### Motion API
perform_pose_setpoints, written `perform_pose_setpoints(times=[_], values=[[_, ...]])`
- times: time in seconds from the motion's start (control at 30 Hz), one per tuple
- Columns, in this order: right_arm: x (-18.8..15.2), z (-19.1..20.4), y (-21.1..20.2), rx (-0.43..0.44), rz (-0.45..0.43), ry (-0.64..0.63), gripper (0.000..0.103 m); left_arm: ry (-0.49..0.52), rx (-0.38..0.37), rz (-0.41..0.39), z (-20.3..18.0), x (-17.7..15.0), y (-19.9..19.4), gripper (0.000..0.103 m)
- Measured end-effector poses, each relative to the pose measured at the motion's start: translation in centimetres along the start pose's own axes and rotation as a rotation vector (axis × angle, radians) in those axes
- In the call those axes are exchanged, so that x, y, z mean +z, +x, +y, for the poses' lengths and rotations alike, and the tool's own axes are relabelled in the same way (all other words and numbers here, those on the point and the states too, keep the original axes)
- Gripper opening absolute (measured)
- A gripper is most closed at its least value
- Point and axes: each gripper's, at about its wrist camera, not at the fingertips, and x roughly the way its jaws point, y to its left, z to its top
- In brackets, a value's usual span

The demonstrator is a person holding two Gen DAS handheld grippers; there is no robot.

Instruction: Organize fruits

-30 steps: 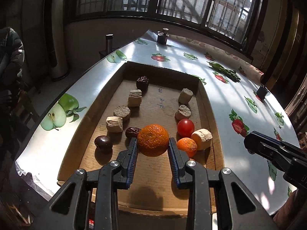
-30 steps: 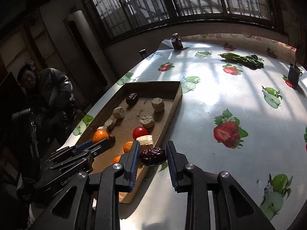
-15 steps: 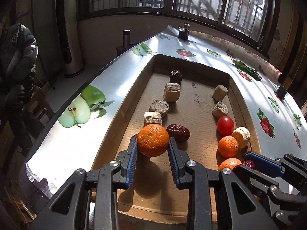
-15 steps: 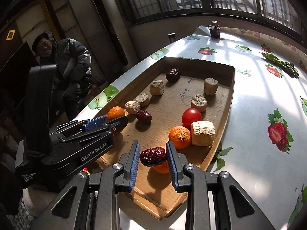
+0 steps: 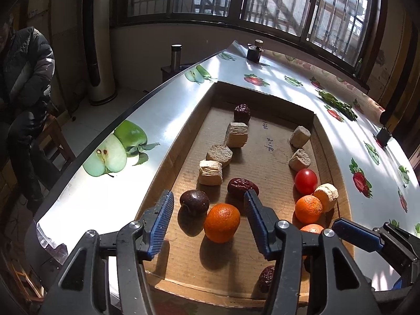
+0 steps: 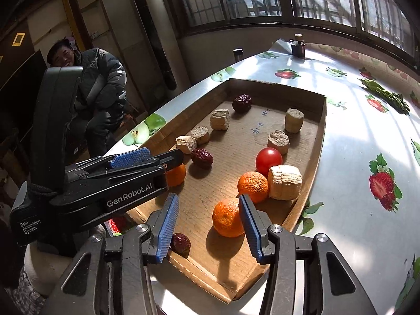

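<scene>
A shallow cardboard tray [image 5: 183,141] [image 6: 321,131] lies on a fruit-print tablecloth. My left gripper [image 5: 209,219] has its jaws opening. An orange [image 5: 222,222] rests on the tray floor between them, clear of both pads, beside a dark plum [image 5: 194,201] and a red date [image 5: 242,187]. My right gripper [image 6: 208,225] also has its jaws opening. A small red date [image 6: 180,244] lies free by its left pad at the tray's near corner. A second orange [image 6: 227,220] sits untouched just inside its right pad. A third orange [image 6: 253,186] and a tomato [image 6: 269,158] lie further in.
Several beige cake-like blocks [image 5: 237,135] and another date [image 5: 242,113] sit in the tray. A person in a dark jacket [image 6: 99,89] sits left of the table edge. A small bottle [image 5: 255,52] stands at the far end, leafy greens [image 5: 338,106] at the right.
Both grippers have opened. The left one has let the orange down onto the tray floor by the plum. The right one has dropped its date at the tray's near corner.
</scene>
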Motion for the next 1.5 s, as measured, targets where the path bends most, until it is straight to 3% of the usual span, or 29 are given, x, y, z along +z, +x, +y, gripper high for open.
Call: perform_pose_setpoints(times=[0.33, 0.47, 0.8, 1.03, 1.27, 1.33, 1.43, 1.5], values=[[-1.1, -1.6, -4.2, -0.111, -0.073, 0.032, 0.059, 0.084, 0.028, -0.052, -3.0, 0.1, -1.9, 0.068], [-2.0, -3.3, -5.9, -0.177, -0.085, 0.073, 0.06, 0.12, 0.056, -0.08, -4.7, 0.0, -2.8, 0.07], [-3.9, -8.7, -10.2, -0.279, -0.137, 0.221, 0.066, 0.183, 0.154, -0.157, -9.0, -0.1, -4.9, 0.087], [-5.0, -11.6, -11.5, -0.289, -0.158, 0.307, 0.068, 0.212, 0.156, -0.169, -11.6, -0.4, -5.2, 0.088], [-5.6, -12.4, -11.9, -0.3, -0.172, 0.311, 0.068, 0.245, 0.152, -0.194, -14.0, -0.9, -5.5, 0.088], [-5.8, -12.5, -12.2, -0.308, -0.18, 0.31, 0.068, 0.245, 0.162, -0.228, -14.6, -1.0, -6.0, 0.088], [-5.9, -12.7, -12.5, -0.321, -0.189, 0.306, 0.069, 0.211, 0.209, -0.341, -15.1, -1.2, -8.0, 0.089], [-5.8, -12.6, -12.7, -0.328, -0.194, 0.292, 0.069, 0.175, 0.224, -0.417, -15.1, -1.2, -9.5, 0.103]])
